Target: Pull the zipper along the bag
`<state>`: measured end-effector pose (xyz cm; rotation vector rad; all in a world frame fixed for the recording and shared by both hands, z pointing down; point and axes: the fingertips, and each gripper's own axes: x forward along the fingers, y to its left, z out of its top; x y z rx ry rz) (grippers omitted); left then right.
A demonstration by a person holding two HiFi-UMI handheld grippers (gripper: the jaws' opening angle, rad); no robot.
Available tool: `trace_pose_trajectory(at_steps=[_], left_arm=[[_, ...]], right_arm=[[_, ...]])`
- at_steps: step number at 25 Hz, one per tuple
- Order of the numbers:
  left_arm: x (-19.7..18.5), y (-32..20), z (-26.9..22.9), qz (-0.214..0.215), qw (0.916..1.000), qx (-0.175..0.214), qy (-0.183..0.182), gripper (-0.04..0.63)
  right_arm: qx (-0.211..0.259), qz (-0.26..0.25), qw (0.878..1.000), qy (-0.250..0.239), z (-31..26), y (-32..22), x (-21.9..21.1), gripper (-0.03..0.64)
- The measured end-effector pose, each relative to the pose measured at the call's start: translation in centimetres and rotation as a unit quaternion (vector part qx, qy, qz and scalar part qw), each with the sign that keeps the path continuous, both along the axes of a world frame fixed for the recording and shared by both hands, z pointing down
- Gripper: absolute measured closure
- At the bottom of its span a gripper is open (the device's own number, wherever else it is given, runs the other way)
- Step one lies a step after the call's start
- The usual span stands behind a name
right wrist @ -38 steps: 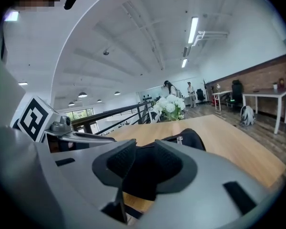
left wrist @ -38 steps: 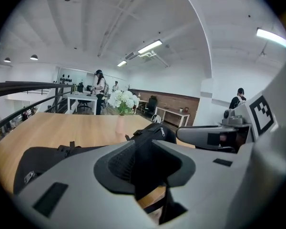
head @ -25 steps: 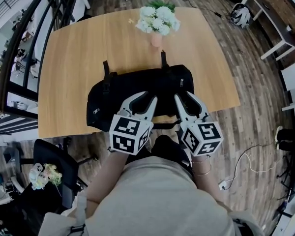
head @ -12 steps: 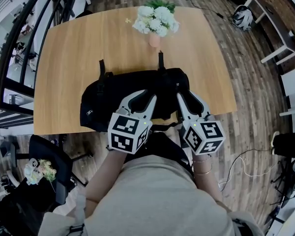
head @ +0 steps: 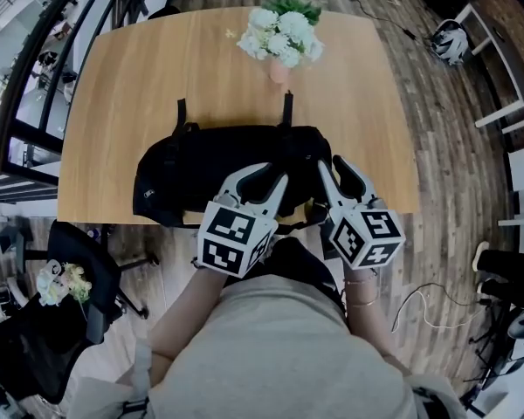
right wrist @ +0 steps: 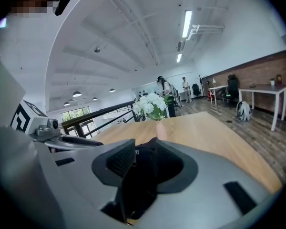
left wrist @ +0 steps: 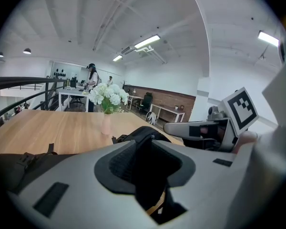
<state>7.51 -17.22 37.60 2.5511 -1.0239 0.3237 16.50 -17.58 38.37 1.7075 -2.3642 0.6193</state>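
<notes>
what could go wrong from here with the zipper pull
1. The left tool and right tool both stand open over the bag, so nothing pins it. A pull may drag the whole bag, which lies close to the near edge of the table.
2. The flower vase stands just behind the bag; a forward shove might tip it.

**Black bag laid lengthwise on the table**

A soft black bag (head: 218, 168) is seen lying on its side across a wooden table (head: 131, 85), its long axis running left to right. It is placed close to the near edge, rather right of the middle. Two dark straps (head: 180, 112) are stretched flat on the wood from its far side. The fabric is slumped and creased. Its zipper cannot be made out.
</notes>
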Motion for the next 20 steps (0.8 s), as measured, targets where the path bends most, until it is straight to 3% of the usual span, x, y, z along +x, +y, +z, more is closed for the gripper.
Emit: trace_pose_trajectory(at_steps=[9,20], left_arm=[[2.5,0.0,1.0,0.011,0.9998,-0.017,-0.008,0.495],[4.6,0.3,2.7,0.018,0.9989,-0.038,-0.020,0.494]], right_arm=[[-0.025,-0.022,0.999,-0.008,1.7,-0.6,0.9,0.483],[-0.045,-0.064,0.995,-0.060,2.9,-0.8,0.6,0.453]])
